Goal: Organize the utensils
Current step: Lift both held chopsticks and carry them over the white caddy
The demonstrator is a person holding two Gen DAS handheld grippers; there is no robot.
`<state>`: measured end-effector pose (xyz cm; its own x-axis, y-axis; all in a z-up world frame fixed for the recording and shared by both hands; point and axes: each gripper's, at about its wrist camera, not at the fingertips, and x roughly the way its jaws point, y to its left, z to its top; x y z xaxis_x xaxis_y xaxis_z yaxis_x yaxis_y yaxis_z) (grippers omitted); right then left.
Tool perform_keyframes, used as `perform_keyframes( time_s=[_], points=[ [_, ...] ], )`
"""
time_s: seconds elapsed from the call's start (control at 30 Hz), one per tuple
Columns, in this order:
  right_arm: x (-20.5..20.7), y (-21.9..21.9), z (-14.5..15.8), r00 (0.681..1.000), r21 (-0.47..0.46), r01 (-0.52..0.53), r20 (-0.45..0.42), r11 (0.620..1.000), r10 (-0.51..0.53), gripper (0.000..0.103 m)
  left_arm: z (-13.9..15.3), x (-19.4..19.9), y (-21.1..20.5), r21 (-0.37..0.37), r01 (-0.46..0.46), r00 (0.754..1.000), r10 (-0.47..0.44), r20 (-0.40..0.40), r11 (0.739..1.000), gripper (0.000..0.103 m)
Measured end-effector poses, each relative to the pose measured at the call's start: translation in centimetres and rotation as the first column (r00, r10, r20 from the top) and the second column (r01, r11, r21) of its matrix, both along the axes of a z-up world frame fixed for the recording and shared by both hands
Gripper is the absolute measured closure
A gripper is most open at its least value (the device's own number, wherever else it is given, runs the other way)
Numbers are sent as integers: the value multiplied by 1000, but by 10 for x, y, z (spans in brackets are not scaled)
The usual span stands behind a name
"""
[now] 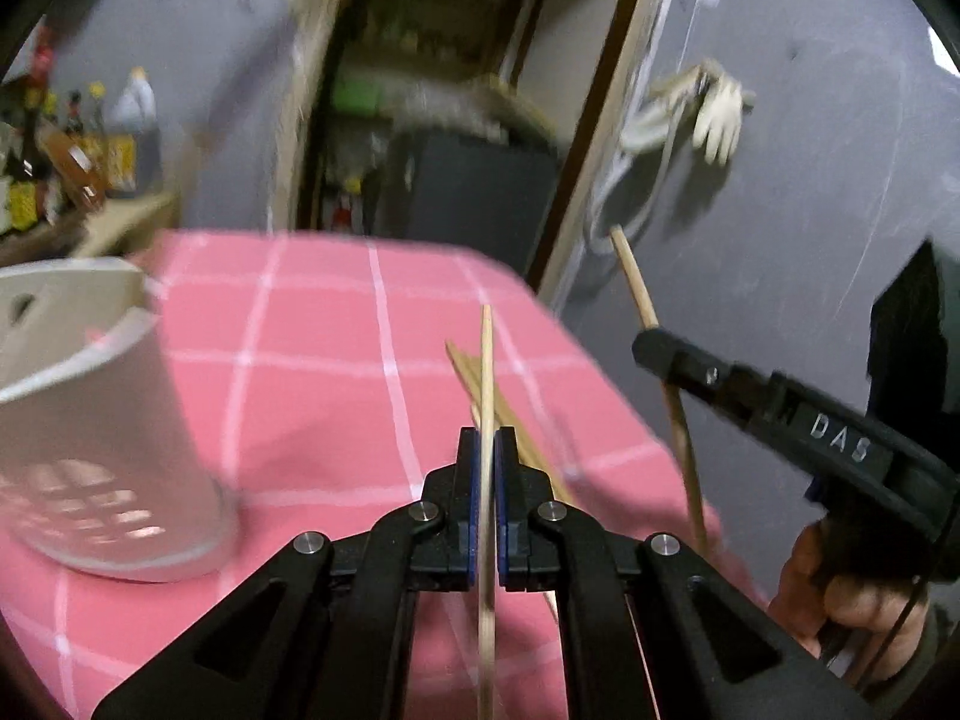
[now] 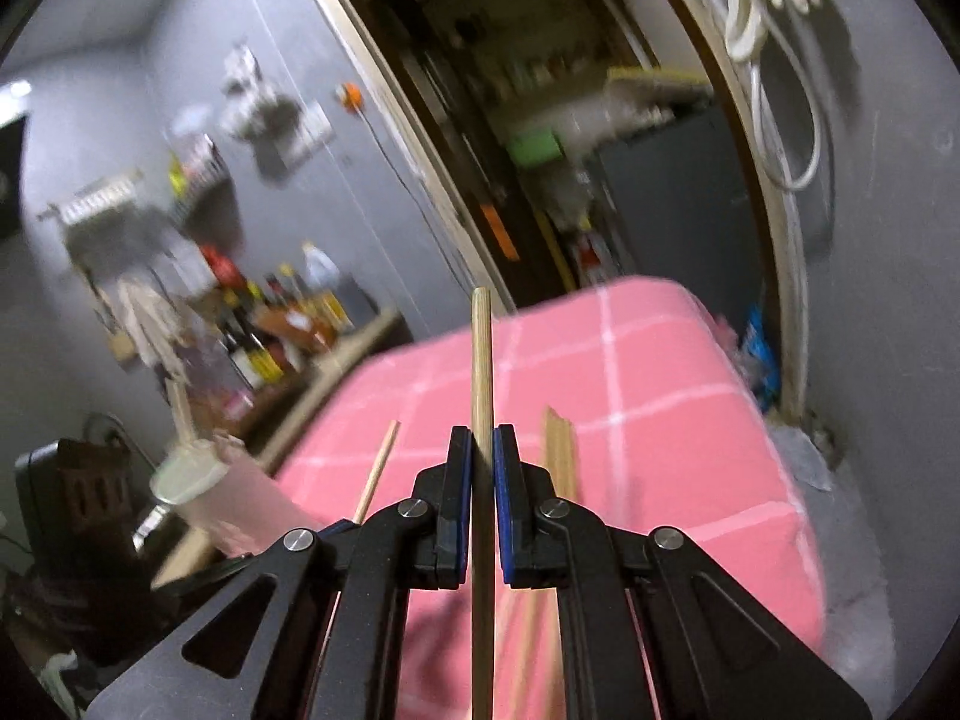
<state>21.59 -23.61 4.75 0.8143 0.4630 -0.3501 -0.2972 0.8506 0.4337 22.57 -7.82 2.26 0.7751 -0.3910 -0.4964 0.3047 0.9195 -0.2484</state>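
In the left wrist view my left gripper (image 1: 487, 441) is shut on a thin wooden chopstick (image 1: 486, 360) that points forward above the pink checked table (image 1: 312, 330). To the right, my right gripper (image 1: 651, 351), held by a hand (image 1: 840, 594), is shut on a second chopstick (image 1: 636, 282) that stands steeply. Several more chopsticks (image 1: 531, 450) lie on the cloth just beyond my left fingers. A white holder (image 1: 96, 420) with holes stands at the left. In the right wrist view my right gripper (image 2: 482, 441) clamps its chopstick (image 2: 481, 354), and the loose chopsticks (image 2: 559, 450) lie to its right.
The table's far edge (image 1: 420, 243) drops off toward a dark doorway (image 1: 432, 120) and a grey wall. A shelf with several bottles (image 1: 72, 144) stands at the far left. A glove and a cable (image 1: 717, 114) hang on the wall at the right.
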Motion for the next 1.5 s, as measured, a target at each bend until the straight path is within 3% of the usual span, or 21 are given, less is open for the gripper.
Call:
perform_keyframes(
  time_s=[0.07, 0.23, 0.53, 0.73, 0.87, 1.07, 1.2, 1.33, 1.5],
  points=[
    [-9, 1, 5, 999, 25, -6, 49, 1000, 4, 97, 12, -17, 6, -26, -26, 997, 28, 77, 999, 101],
    [-27, 29, 23, 981, 42, -29, 195, 999, 20, 97, 36, -38, 28, -87, -72, 980, 87, 177, 994, 101],
    [-32, 84, 63, 896, 49, -37, 445, 998, 11, 97, 83, -56, 95, -160, -144, 952, 181, 247, 977, 101],
    [-10, 121, 82, 849, 110, -113, 528, 987, 38, 98, 106, -47, 152, -215, -239, 910, 296, 291, 947, 101],
    [-2, 143, 92, 816, 160, -152, 577, 975, 32, 98, 115, -34, 191, -259, -301, 865, 378, 331, 918, 101],
    [-4, 164, 90, 760, 150, -107, 650, 983, -16, 98, 109, -31, 238, -327, -349, 779, 466, 420, 878, 101],
    [-8, 176, 79, 707, 112, -29, 705, 993, -58, 98, 104, -25, 254, -358, -353, 760, 488, 430, 865, 101],
    [-5, 184, 69, 697, 93, -9, 715, 996, -60, 98, 94, -18, 256, -361, -372, 744, 507, 435, 855, 101],
    [4, 187, 59, 716, 72, -5, 697, 997, -46, 98, 77, -9, 257, -373, -409, 729, 544, 415, 833, 100]
  ],
)
